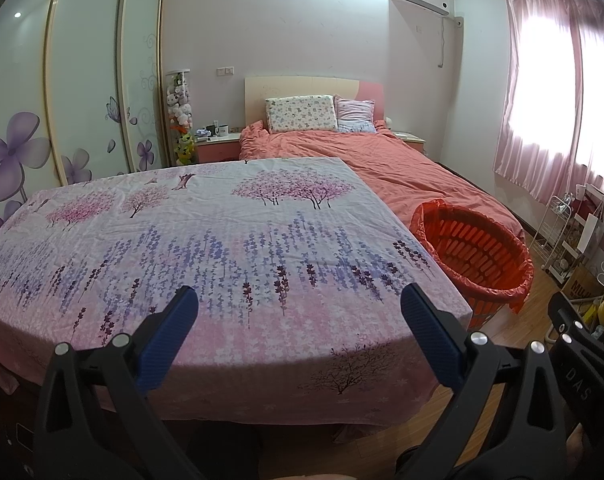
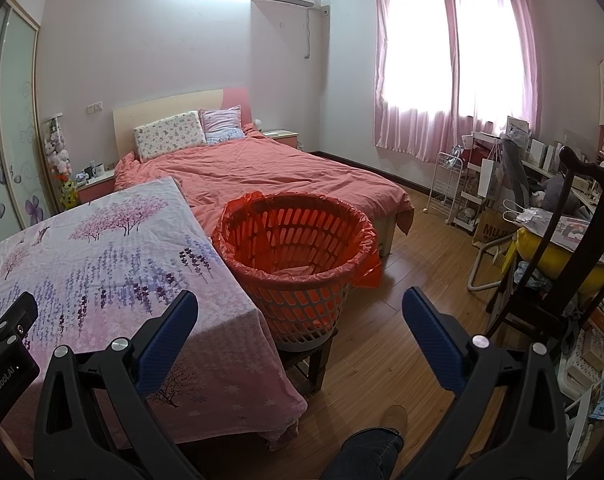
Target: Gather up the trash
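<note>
The left gripper point(image 1: 299, 300) hangs above the near edge of the desk point(image 1: 205, 248), its 2 blue-padded fingers point(image 1: 169, 338) spread wide apart with nothing between them. The desk is wholly covered by a cloth printed with pink trees and purple flowers, so its own top and legs are hidden; only the cloth's hem shows at the near side. No loose trash can be made out on the cloth from either wrist view.

The right gripper point(image 2: 299, 300) is held over the wooden floor point(image 2: 386, 320), just off the desk's right corner, and its 2 fingers point(image 2: 432, 338) likewise stand wide open and empty. The left wrist view catches only a black edge of it at the far right.

The basket point(image 2: 302, 300), lined with a red bag point(image 2: 362, 270), stands just beside the desk's right edge, raised on a small dark stool point(image 2: 318, 360) that is mostly hidden beneath it. Something pale lies at the bottom of the bag, but what it is cannot be told. In the left wrist view the basket's lower part is cut off by the desk.

Behind both stands a bed point(image 2: 261, 176) with a salmon cover. A trouser leg and a brown shoe point(image 2: 394, 418) show at the bottom of the right wrist view. The shelves and chair at the far right are cluttered and warped by the lens, hard to sort out.
</note>
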Available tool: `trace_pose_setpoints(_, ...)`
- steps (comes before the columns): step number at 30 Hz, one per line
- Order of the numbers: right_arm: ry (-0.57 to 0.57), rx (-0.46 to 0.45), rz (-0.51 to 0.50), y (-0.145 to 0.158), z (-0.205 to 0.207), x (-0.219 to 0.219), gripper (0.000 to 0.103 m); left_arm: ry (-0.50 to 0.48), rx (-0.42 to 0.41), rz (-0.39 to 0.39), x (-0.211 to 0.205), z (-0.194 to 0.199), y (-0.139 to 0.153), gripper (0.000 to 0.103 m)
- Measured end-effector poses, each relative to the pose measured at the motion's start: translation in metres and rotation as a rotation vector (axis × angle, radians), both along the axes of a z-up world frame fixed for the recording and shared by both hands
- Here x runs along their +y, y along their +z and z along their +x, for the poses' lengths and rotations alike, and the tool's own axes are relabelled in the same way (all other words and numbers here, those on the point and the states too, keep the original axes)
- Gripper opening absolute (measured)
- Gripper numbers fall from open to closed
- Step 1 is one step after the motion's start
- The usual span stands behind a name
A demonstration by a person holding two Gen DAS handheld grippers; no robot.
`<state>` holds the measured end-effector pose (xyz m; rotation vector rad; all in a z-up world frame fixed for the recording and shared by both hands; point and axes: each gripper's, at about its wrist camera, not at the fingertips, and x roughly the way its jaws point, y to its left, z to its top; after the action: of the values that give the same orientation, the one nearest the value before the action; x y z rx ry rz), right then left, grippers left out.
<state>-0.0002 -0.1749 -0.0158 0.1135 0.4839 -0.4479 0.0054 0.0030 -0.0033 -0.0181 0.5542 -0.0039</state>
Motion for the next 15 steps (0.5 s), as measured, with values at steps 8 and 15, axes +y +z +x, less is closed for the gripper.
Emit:
trace_pose_setpoints(8, -0.001, 0.0, 0.0, -0.0001, -0.0002, 0.0002, 0.101, 0.0, 0.001, 0.0, -0.0001, -0.0004, -0.0001, 0.099)
trace_pose_setpoints(15, -0.001, 0.0, 0.001, -0.0001, -0.0001, 0.0003, 0.101, 0.0, 0.001, 0.001, 0.0, -0.0003, -0.0002, 0.099)
